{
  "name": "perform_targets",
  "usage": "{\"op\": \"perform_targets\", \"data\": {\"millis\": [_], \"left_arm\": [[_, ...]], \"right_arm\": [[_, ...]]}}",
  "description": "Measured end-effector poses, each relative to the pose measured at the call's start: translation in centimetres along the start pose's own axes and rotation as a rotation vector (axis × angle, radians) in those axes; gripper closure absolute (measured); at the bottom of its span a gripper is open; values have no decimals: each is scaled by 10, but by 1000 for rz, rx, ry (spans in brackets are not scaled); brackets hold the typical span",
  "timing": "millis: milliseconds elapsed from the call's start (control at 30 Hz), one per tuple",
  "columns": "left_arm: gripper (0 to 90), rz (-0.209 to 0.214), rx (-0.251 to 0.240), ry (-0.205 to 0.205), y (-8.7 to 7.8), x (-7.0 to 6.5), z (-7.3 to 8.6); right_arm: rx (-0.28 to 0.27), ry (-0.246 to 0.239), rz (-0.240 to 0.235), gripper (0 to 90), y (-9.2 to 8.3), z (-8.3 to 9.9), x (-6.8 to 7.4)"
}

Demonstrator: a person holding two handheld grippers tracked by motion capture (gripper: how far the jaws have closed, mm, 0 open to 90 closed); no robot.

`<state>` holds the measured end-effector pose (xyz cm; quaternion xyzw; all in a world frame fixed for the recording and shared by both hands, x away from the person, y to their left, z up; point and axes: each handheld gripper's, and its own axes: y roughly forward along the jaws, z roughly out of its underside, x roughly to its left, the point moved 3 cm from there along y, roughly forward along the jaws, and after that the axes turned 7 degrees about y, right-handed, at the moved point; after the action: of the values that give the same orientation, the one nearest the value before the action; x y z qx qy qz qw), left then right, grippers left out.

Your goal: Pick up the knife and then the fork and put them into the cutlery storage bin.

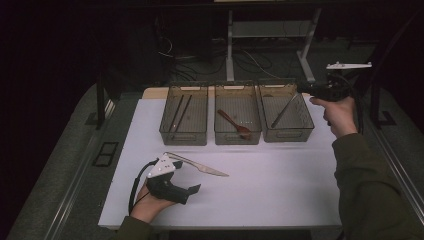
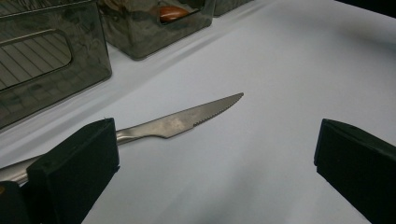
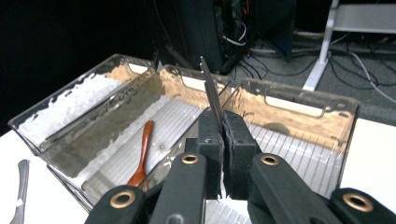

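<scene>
Left gripper (image 1: 186,184) is held low at the near left of the table (image 1: 280,200) with its jaws wide apart and nothing between them. The knife (image 1: 197,165) lies flat on the white surface just beyond it, well short of the three bins. In the left gripper view the knife (image 2: 180,122) runs slantwise: its handle passes behind the left jaw and its serrated tip points up and to the right, so the long axis crosses the jaw gap at an angle rather than lying along it. The handle end is nearer the left gripper, and the left hand (image 1: 150,207) is much the nearer of the two to the knife.

Right gripper (image 1: 304,89) is raised over the right bin (image 1: 285,131), its jaws clamped together on a thin dark utensil (image 1: 284,113) that slants down into that bin. In the right gripper view the utensil (image 3: 211,91) is seen rising from between the closed jaws, and what kind of utensil it is cannot be told. Whether its lower end touches the bin floor cannot be told either.

A wooden spoon (image 1: 234,124) lies in the middle bin (image 1: 237,137), and two dark sticks (image 1: 178,112) lie in the left bin (image 1: 183,136).

For a grasp of the knife, a turn of the left gripper square to the handle would probably be needed. The end of the handle is hidden behind the left jaw.
</scene>
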<state>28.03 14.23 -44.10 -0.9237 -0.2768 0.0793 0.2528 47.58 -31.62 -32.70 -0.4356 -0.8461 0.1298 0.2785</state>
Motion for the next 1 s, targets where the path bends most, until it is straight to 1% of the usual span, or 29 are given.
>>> {"op": "perform_targets", "data": {"millis": [200, 333, 467, 567, 600, 633, 667, 700, 733, 767, 833, 867, 1000], "left_arm": [[0, -2, -3, 6, 0, -1, 0], [0, -2, -4, 3, 0, -1, 0], [0, 4, -2, 7, 2, -2, 0], [0, 7, -2, 7, 2, -2, 0], [0, 6, -3, 6, 2, -2, 0], [0, 6, -3, 4, 2, -2, 0], [0, 7, -3, 4, 2, -2, 0], [0, 9, -2, 4, 2, -2, 0], [0, 10, -1, 6, 2, -2, 0], [0, 11, -3, 6, 3, -2, 0], [0, 14, -1, 7, 4, -3, 0], [0, 17, -1, 6, 5, -3, 0], [0, 24, 0, 11, 6, -4, -1]], "right_arm": [[34, 13, -1, 860, 12, 6, -2], [63, 31, -1, 860, 21, 13, -5], [105, 52, 4, 860, 32, 22, -10], [129, 67, -5, 859, 38, 29, -14], [136, 69, -1, 859, 40, 30, -16], [141, 71, 6, 858, 41, 32, -18], [136, 87, -2, 857, 42, 33, -20], [134, 93, 0, 854, 43, 34, -22], [134, 89, 10, 846, 43, 35, -25], [136, 83, 30, 830, 45, 36, -26], [160, 51, 94, 793, 48, 39, -30], [172, 49, 110, 791, 50, 41, -32], [178, 56, 136, 776, 55, 44, -36]]}}
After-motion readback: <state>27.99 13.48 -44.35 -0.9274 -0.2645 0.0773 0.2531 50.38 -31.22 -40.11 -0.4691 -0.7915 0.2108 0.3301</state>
